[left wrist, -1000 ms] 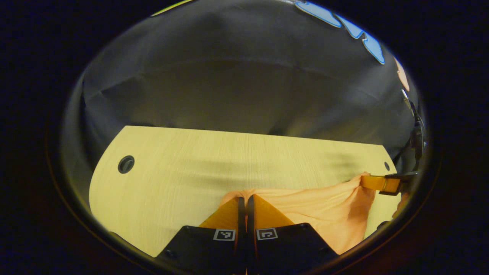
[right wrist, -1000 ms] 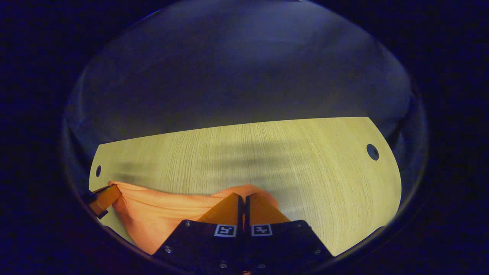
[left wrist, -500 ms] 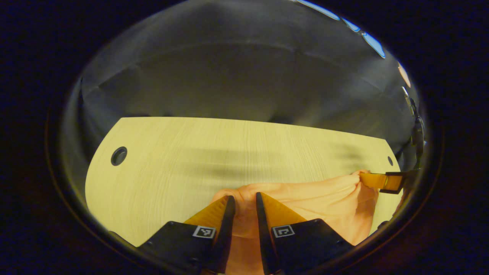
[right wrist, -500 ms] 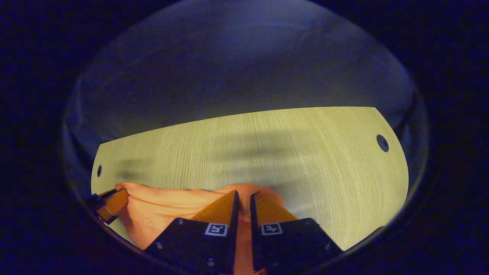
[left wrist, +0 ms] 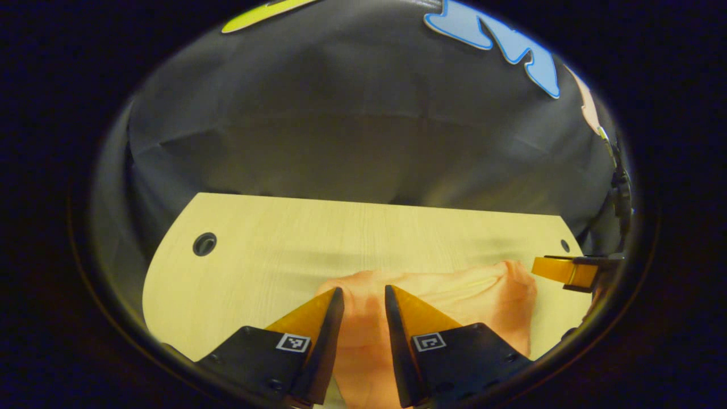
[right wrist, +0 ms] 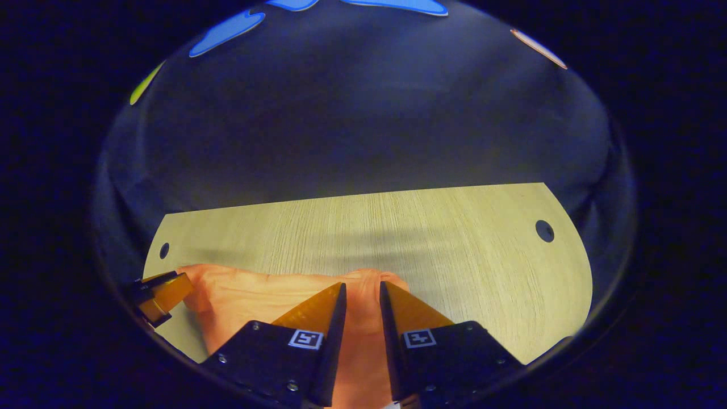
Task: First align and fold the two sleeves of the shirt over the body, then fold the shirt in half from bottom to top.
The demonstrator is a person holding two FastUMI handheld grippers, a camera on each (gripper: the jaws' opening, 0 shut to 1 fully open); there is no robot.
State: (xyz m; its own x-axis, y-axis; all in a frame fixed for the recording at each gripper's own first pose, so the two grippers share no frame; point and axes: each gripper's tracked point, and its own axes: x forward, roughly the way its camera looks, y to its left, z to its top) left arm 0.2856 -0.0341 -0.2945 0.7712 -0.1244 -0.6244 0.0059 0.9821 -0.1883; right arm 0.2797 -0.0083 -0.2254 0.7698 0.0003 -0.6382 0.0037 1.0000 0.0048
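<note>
Seeing my left claw and right claw both released, orange shirt lying flat beneath them, on the surface.

light wood table w/ cable holes; orange shirt lying on it.

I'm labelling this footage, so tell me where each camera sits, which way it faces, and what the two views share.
Left gripper view: rides the left gripper, looking forward over the orange shirt and table; own open fingers below, right gripper at right.
Right gripper view: rides the right gripper, facing likewise; own open fingers below, left gripper at left.
Shared: shirt, table, booth wall.
</note>
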